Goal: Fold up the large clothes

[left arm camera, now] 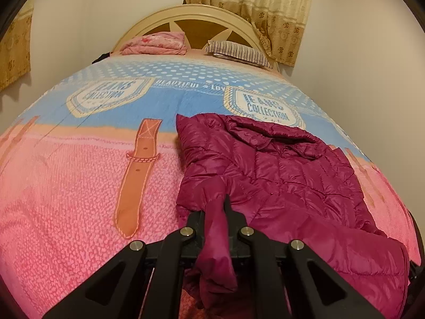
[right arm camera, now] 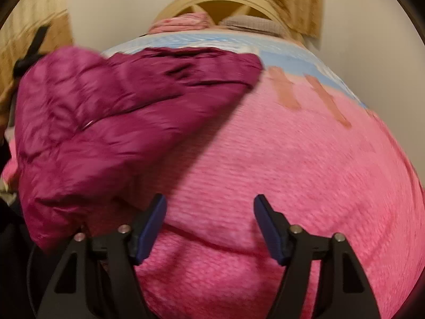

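Quilted magenta jacket [left arm camera: 287, 170] on a bed; left gripper [left arm camera: 215, 212] clamped on it, right gripper [right arm camera: 209, 207] released.

Left gripper: fingers nearly together, pinching a fold of jacket that hangs down between them at 6 o'clock. Right gripper: jaws wide apart, holding nothing, above the pink bedspread [right arm camera: 279, 159]; jacket bulks at its 10 o'clock, possibly brushing the left finger, though blur obscures this. Jacket lies across the bedspread, below the headboard [left arm camera: 186, 18] at 12 o'clock.
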The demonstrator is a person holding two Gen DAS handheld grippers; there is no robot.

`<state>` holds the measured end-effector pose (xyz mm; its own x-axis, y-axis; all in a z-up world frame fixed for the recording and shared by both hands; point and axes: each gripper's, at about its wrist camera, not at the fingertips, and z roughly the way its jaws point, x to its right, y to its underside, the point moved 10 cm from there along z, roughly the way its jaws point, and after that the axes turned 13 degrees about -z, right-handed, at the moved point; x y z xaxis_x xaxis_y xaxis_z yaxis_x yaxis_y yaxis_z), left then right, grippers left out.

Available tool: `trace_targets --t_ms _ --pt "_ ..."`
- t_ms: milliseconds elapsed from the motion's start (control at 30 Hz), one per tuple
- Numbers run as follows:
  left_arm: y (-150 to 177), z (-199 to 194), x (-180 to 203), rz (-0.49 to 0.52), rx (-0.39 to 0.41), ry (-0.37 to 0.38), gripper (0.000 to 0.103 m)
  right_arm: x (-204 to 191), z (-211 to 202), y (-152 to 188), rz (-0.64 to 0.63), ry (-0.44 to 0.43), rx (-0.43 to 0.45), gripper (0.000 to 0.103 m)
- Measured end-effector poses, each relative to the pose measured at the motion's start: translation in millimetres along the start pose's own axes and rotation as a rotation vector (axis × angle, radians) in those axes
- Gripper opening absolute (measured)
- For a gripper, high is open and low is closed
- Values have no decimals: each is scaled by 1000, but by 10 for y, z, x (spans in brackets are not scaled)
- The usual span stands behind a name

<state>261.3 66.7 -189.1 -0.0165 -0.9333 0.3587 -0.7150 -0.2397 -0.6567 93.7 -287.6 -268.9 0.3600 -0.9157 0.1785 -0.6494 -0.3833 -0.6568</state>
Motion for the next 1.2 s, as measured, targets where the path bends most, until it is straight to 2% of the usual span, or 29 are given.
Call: trace_targets --t_ms 100,200,300,367,500,600,700,867,1067,1133,1200 --pt "15 19 -23 -1 -5 -3 5 -102 54 -49 9 -48 13 74" --pt "45 44 -43 0 -13 -3 5 -40 53 -31 54 -43 20 75" --pt "85 52 -65 2 -17 -4 5 45 62 68 367 -315 6 75" --pt "127 39 -88 3 -19 -5 5 93 11 105 439 -341 8 75" --pt "223 -47 -150 8 -20 -8 5 -130 -87 50 423 -387 24 75" --pt "324 -152 -214 13 -21 -12 5 -290 -102 -15 402 -385 33 75" --pt "437 -265 -272 22 -20 -18 5 -336 -34 -76 420 -345 20 75" --pt "587 -362 -287 105 6 -65 5 -355 107 -151 417 -253 -27 76" --pt "629 -378 -317 127 16 -76 5 -517 205 -67 371 -247 -101 76" --pt "643 -371 -331 126 14 -75 5 -564 257 -13 341 -237 -141 68" --pt "667 -365 -347 134 12 -81 5 -650 273 60 319 -254 -174 34"
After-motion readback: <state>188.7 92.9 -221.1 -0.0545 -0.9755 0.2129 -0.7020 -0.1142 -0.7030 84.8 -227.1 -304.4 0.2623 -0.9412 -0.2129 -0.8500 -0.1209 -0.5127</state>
